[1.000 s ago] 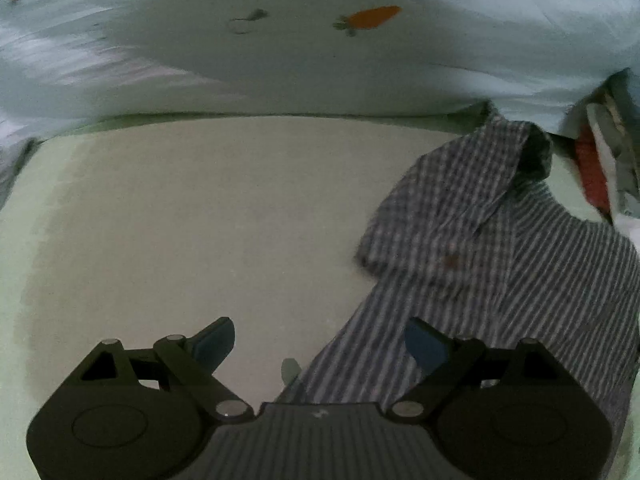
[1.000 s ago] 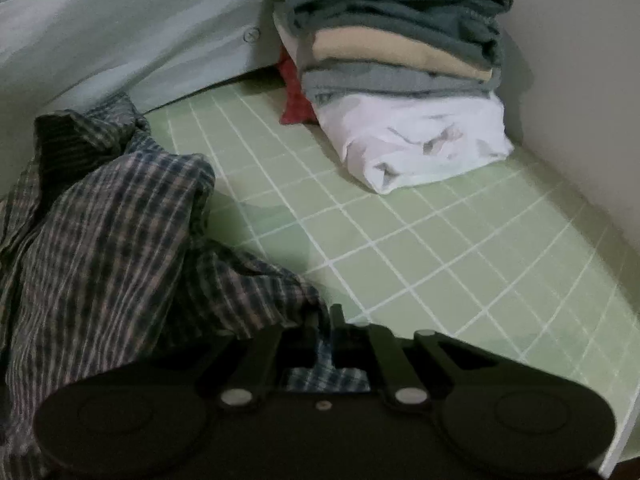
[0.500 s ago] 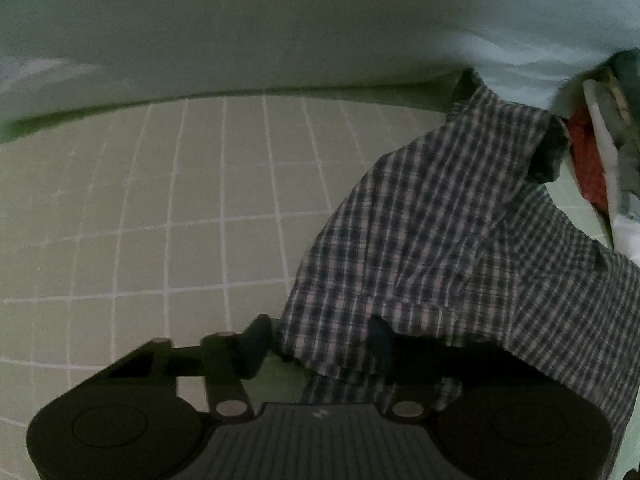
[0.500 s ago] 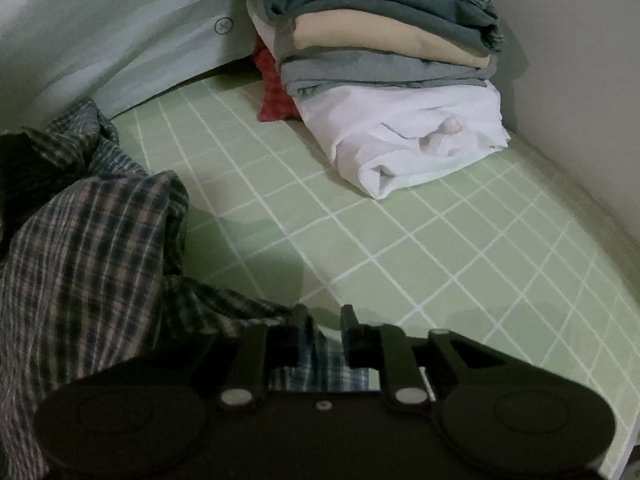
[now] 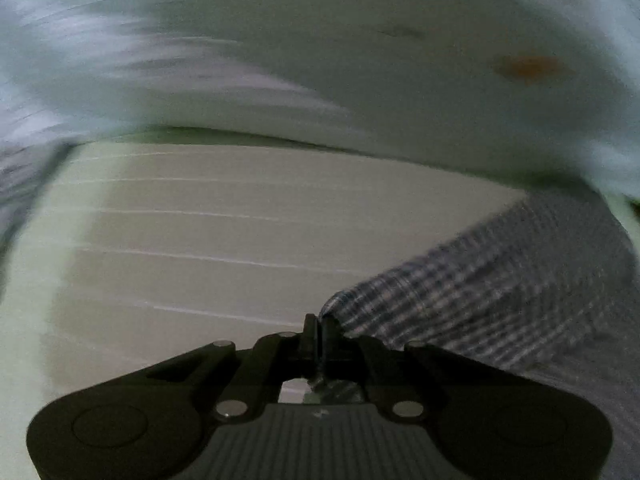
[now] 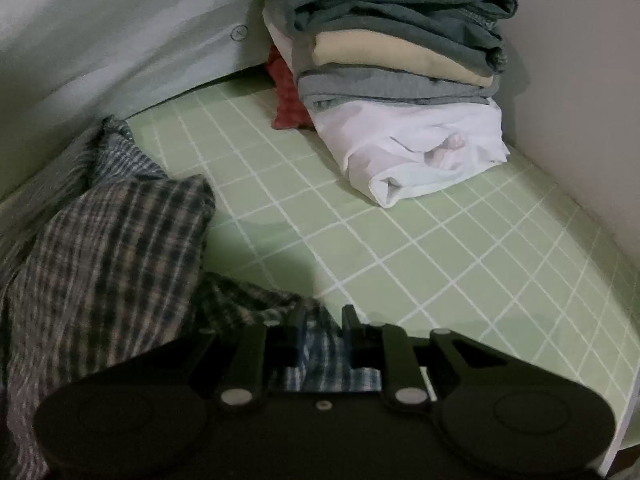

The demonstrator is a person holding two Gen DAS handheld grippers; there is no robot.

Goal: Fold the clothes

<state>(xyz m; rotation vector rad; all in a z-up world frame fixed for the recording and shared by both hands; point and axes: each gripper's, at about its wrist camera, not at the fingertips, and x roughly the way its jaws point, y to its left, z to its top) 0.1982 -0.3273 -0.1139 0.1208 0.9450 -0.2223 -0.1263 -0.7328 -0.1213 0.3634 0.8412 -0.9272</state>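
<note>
- left gripper (image 5: 320,330): matte black, two slim fingers on linkage arms, silver pivot pins, ribbed grey centre panel at the frame bottom, round embossed discs lower left and right
- right gripper (image 6: 322,326): same black build, silver pins, small centre screw

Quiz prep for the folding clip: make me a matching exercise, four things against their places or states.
Things:
1. left gripper
2. white garment
3. red cloth
4. plaid shirt

Places or states:
A. bottom of the folded stack
B. crumpled on the green grid sheet
C. shut on a shirt edge
D. tucked behind the stack

Pairs: 1-C, 2-A, 3-D, 4-B
</note>
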